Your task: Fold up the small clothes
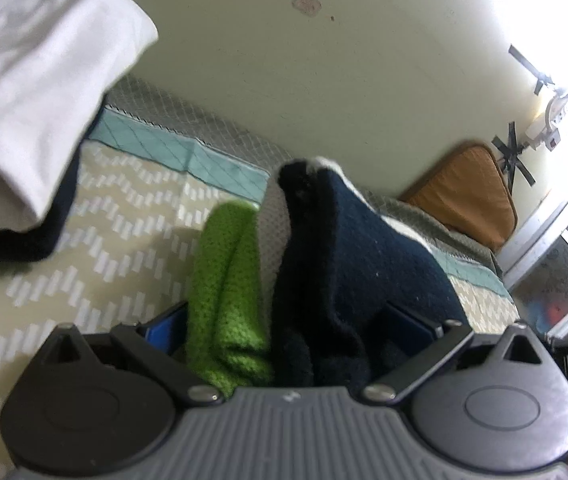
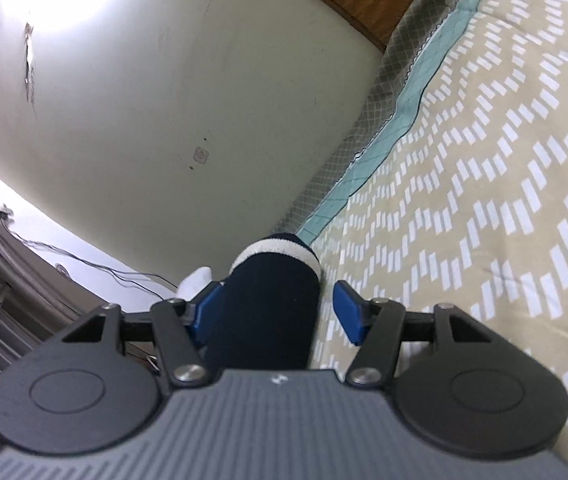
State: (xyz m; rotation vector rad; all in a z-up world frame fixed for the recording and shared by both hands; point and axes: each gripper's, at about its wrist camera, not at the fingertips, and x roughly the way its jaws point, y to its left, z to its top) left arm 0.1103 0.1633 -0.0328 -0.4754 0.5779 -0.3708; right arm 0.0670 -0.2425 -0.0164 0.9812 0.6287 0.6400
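The navy sock point(image 2: 269, 312) lies lengthwise between the right hand-held gripper point(image 2: 279, 316)'s spread fingers, one pad clear, so it is released. The left hand-held gripper point(image 1: 284, 320) clenches a bundle of green and dark knits point(image 1: 304, 280) over the bed point(image 2: 484, 200).

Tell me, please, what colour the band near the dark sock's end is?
White, on the navy sock; right wrist view shows it best.

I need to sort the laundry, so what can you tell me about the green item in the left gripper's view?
The green knit item looks like a bright lime, coarse-knit piece, perhaps a sock or small cloth, bunched into soft vertical folds. It sits between the fingers of the left gripper, pressed against a dark navy and black garment on one side and a grey-white knit layer behind it. Its lower end is hidden behind the gripper body. The patterned beige bedspread lies beyond.
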